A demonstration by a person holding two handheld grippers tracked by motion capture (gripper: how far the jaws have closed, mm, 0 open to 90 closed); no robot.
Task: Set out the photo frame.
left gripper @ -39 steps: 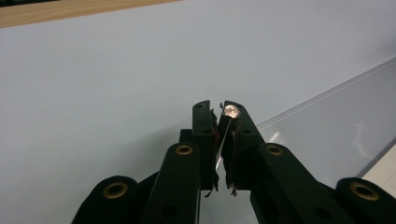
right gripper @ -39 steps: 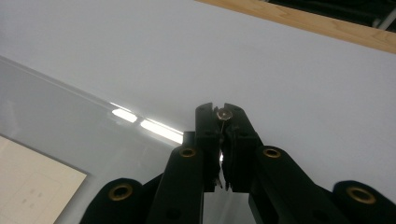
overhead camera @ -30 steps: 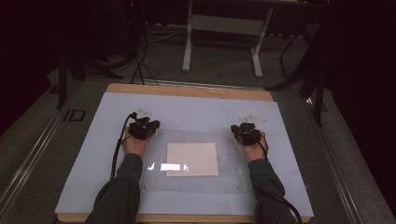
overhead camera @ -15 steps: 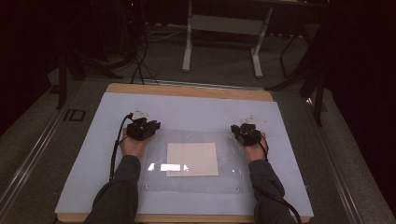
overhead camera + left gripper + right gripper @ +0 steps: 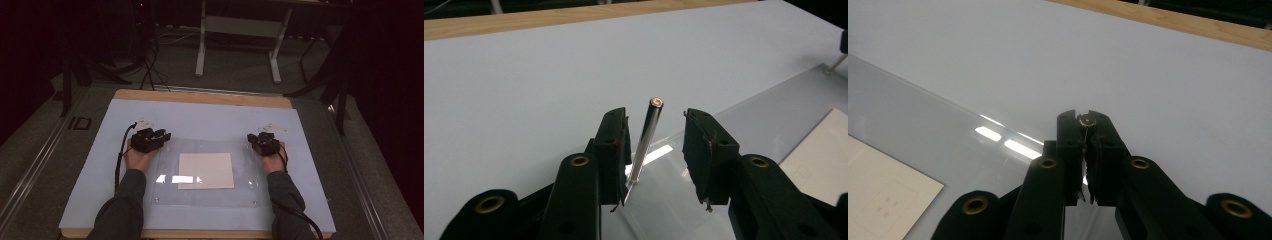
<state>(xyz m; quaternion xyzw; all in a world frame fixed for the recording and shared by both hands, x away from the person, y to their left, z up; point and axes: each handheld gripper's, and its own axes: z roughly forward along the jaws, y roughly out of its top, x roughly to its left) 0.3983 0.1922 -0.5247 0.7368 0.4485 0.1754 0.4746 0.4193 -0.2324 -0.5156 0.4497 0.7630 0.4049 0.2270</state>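
- A clear plastic sheet (image 5: 205, 172) lies flat on the pale blue table cover (image 5: 210, 115), and I use this sheet as the landmark for all places.
- Under the middle of the sheet there is a white paper square (image 5: 205, 170).
- At the far left corner of the sheet stands a thin metal pin (image 5: 645, 137), upright with a small lean, and its foot sits on the corner of the sheet.
- The left gripper (image 5: 150, 139) is at this same far left corner, held by the person's left hand (image 5: 137, 157).
- In the left gripper view its jaws have just been opening; they stand apart now with the pin between them. The pin is very near the left pad (image 5: 616, 145) and clearly away from the other pad, so nothing pinches it.
- The right gripper (image 5: 263, 143) is at the far right corner of the sheet, held by the right hand (image 5: 273, 161).
- In the right gripper view its jaws are pressed together on a second metal pin (image 5: 1087, 120); only the round top of this pin looks out between the pad tips.
- Beyond the far edge of the sheet, the blue cover continues to the wooden table edge (image 5: 200, 97).
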